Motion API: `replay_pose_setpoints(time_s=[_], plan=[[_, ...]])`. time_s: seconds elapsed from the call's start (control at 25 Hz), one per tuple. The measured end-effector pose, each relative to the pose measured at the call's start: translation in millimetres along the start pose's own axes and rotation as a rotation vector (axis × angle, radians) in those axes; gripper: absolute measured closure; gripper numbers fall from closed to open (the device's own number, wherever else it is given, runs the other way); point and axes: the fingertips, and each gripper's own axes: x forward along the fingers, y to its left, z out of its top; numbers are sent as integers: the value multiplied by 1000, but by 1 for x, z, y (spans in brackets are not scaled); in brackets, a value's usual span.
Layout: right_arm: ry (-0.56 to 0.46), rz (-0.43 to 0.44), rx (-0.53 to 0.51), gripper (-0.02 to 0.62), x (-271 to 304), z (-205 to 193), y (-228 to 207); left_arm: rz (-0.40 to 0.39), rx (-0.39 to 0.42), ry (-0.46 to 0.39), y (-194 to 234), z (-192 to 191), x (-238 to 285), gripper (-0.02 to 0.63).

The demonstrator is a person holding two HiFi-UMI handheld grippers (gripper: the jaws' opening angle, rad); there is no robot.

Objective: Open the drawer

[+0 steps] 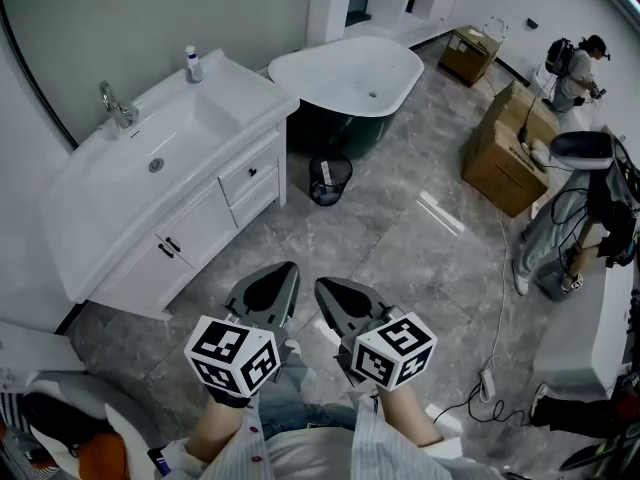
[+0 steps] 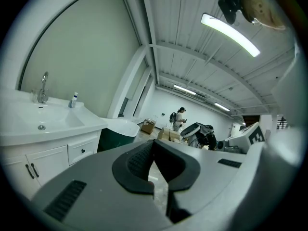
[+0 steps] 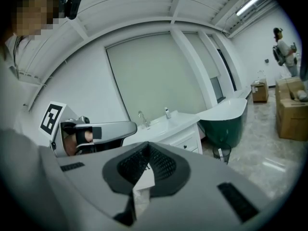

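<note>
A white vanity point(image 1: 100, 208) with a sink stands at the left in the head view. Its two stacked drawers point(image 1: 250, 174) have small dark knobs, and both are closed. The upper drawer also shows in the left gripper view point(image 2: 82, 151) and the right gripper view point(image 3: 186, 140). My left gripper point(image 1: 292, 266) and right gripper point(image 1: 318, 284) hang side by side over the floor, well short of the vanity. Each is shut with nothing between its jaws, as the left gripper point(image 2: 154, 143) and right gripper point(image 3: 146, 146) show close up.
A white bathtub point(image 1: 350, 73) with a dark green outside stands beyond the vanity, a mesh waste bin point(image 1: 329, 179) beside it. Cardboard boxes point(image 1: 505, 148) and a person point(image 1: 575, 68) are at the right. A cable point(image 1: 497, 308) lies on the marble floor.
</note>
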Motion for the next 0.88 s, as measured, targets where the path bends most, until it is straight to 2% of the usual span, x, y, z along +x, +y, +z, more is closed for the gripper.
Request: replay_pose_setpoints(time_s=[0.4,0.88], plan=[[9,-19,26,586,64,10,-21,28,0,-1,69,21,23,589],[10,-19,-8,586,109,38,-60,82,10,-43,115,42,50,589]])
